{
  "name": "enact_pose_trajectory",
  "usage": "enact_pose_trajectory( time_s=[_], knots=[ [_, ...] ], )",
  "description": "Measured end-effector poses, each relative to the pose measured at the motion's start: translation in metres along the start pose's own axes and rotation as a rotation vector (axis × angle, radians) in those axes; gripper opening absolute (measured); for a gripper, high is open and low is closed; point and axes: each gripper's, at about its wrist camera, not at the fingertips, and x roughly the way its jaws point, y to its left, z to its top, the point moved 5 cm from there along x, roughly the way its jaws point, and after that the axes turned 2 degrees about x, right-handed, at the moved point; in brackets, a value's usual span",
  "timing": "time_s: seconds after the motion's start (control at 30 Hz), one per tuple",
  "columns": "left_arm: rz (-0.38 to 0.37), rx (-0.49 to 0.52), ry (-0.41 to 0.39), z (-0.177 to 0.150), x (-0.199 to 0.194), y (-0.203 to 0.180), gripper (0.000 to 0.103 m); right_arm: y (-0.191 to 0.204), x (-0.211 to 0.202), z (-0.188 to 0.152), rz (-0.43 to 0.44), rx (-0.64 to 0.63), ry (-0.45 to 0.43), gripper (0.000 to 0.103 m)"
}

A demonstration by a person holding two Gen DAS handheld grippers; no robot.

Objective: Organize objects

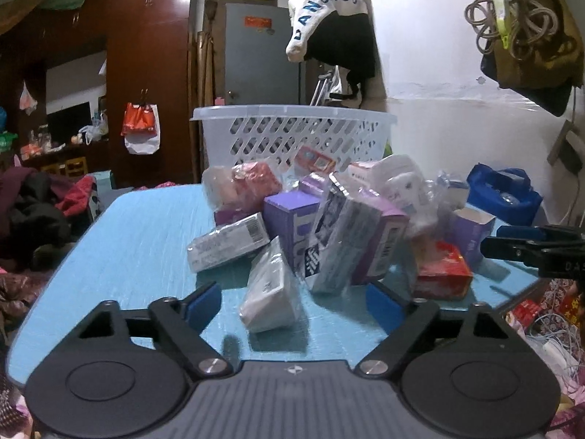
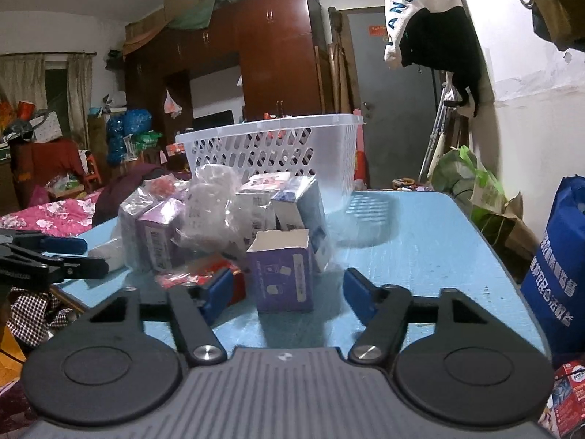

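A pile of small boxes and plastic-wrapped packets lies on the blue table (image 1: 139,226). A white lattice basket (image 1: 292,135) stands behind the pile; it also shows in the right wrist view (image 2: 270,146). My left gripper (image 1: 292,303) is open, its blue pads either side of a white wrapped packet (image 1: 272,292) at the pile's front. My right gripper (image 2: 289,292) is open around an open-topped purple box (image 2: 283,270). A red box (image 1: 442,270) lies at the pile's right. The right gripper shows at the right edge of the left wrist view (image 1: 512,243).
A blue bag (image 2: 559,267) stands at the table's right edge. Clothes hang on the wall (image 1: 336,25). A brown wardrobe (image 2: 263,51) and a grey door (image 1: 259,55) are behind. Bedding and clutter (image 2: 47,216) lie left of the table.
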Motion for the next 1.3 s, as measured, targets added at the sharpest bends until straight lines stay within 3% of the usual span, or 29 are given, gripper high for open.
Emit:
enact_pose_trajectory(
  time_s=[0.17, 0.27, 0.3, 0.77, 1.03, 1.2, 1.3],
  knots=[
    [-0.006, -0.018, 0.005, -0.005, 0.007, 0.007, 0.061, 0.0, 0.011, -0.001, -0.016, -0.029, 0.021, 0.06],
    [-0.017, -0.009, 0.01, -0.006, 0.012, 0.006, 0.044, 0.004, 0.018, -0.005, -0.009, -0.048, 0.045, 0.044],
    [-0.015, -0.003, 0.008, -0.006, 0.011, 0.006, 0.041, 0.005, 0.017, -0.006, -0.008, -0.05, 0.045, 0.044],
    [-0.049, -0.063, -0.118, 0.011, -0.02, 0.017, 0.041, 0.001, -0.025, 0.012, -0.012, -0.016, -0.019, 0.043],
    [-0.054, -0.07, -0.122, 0.013, -0.021, 0.019, 0.041, 0.006, -0.01, -0.004, 0.032, -0.076, 0.116, 0.043],
    [-0.068, -0.082, -0.162, 0.025, -0.026, 0.021, 0.041, -0.002, -0.028, 0.016, 0.031, -0.031, 0.04, 0.043],
    [-0.097, -0.078, -0.192, 0.049, -0.023, 0.019, 0.041, 0.004, -0.023, 0.04, 0.047, -0.046, -0.003, 0.043]
  ],
)
